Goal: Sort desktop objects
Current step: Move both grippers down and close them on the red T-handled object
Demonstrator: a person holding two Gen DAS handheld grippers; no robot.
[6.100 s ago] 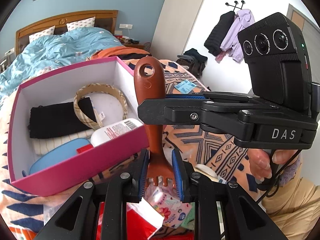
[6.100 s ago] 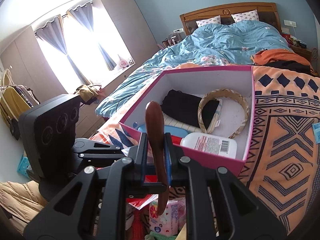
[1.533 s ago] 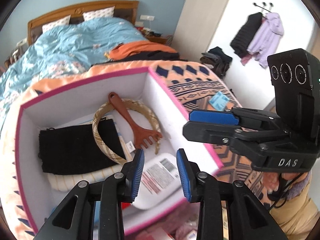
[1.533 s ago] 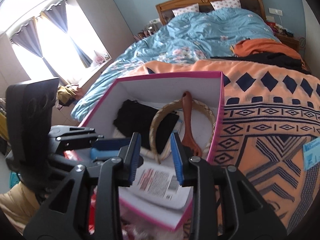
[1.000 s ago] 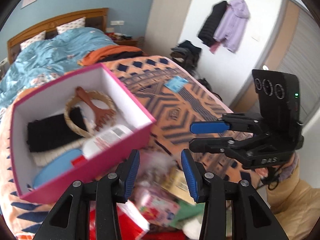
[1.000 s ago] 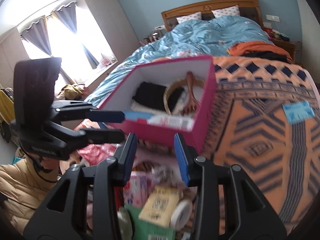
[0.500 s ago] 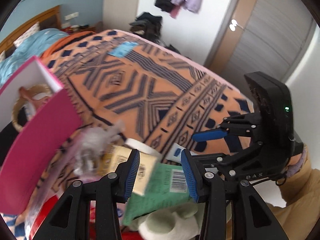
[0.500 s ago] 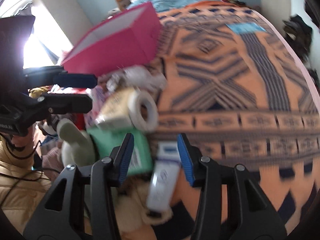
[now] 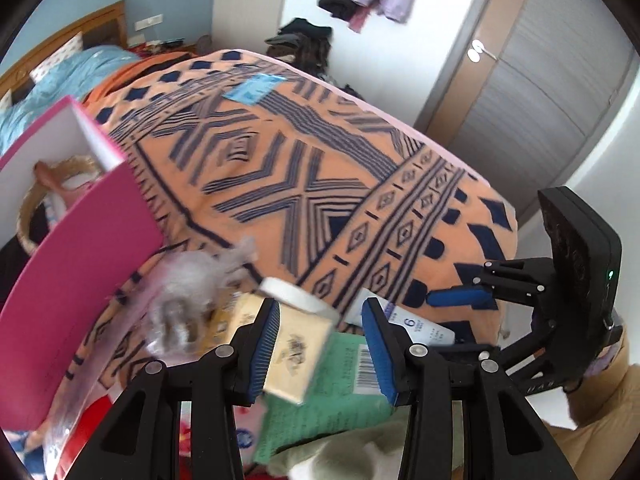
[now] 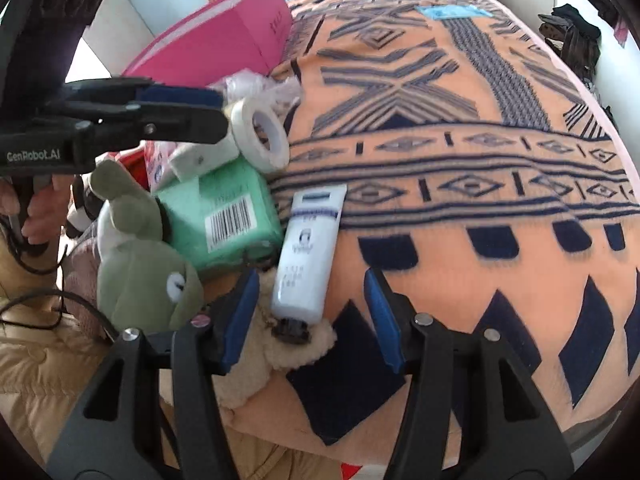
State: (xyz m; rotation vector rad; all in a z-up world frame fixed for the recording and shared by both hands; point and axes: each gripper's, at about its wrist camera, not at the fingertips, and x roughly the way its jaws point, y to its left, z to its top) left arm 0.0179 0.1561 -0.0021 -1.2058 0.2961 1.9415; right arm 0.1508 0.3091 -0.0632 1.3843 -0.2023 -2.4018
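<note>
My right gripper (image 10: pixel 312 312) is open and empty, its jaws on either side of the cap end of a white tube (image 10: pixel 310 248) lying on the orange patterned cloth (image 10: pixel 460 152). My left gripper (image 9: pixel 322 344) is open and empty above a cream packet (image 9: pixel 298 350) and a green pack with a barcode (image 9: pixel 340 392). The green pack (image 10: pixel 224 212) and a tape roll (image 10: pixel 260 134) lie left of the tube. The pink box (image 9: pixel 76 264) stands at the left, with the brown scratcher and headband inside.
A green plush toy (image 10: pixel 140 256) and a cream plush (image 10: pixel 264 352) lie at the near edge. A crumpled clear bag (image 9: pixel 192 292) sits by the box. A blue card (image 9: pixel 254 88) lies far out on the cloth. A door (image 9: pixel 540 92) is at the right.
Both grippers have swung away from the pink box and down toward the pile at the near edge. The right gripper has come low over the white tube with its jaws wider.
</note>
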